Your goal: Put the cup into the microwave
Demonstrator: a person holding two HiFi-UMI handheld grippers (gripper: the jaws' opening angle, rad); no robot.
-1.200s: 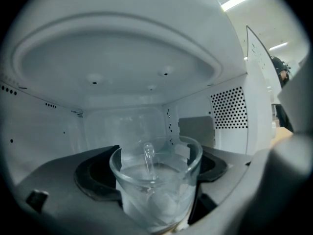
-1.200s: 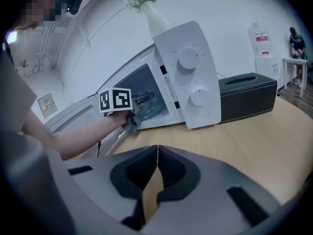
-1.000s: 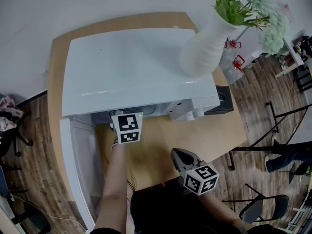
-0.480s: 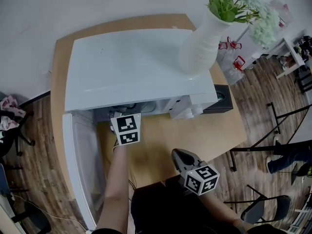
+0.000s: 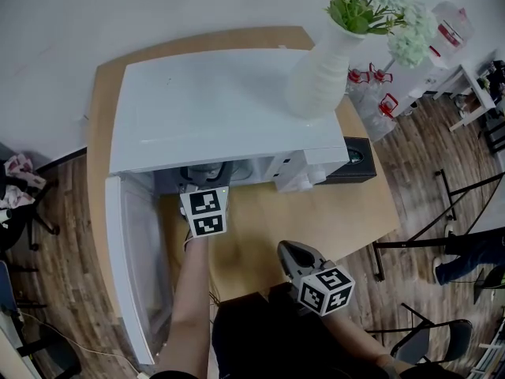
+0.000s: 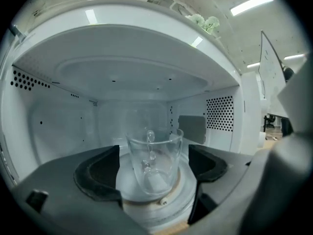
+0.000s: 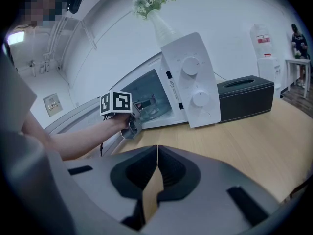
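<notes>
Cup [image 6: 155,156] stands on the microwave's [image 5: 221,109] turntable [image 6: 128,187], between the left gripper's [image 6: 153,153] spread jaws. Right gripper [image 7: 156,154], jaws pressed together, hovers over the wooden table [image 5: 335,212]. Plank floor [image 5: 442,152] alongside, white wall [image 5: 118,6] behind.

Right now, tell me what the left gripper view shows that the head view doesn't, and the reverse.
Only the left gripper view: the glass cup upright on the turntable inside the cavity, between the parted jaws of the left claw, neither pad visibly pressing it. Only the head view: the white vase on top of the microwave, the opened door, the black box, and the right claw over the table. Both: the microwave and the left claw reaching into it.
</notes>
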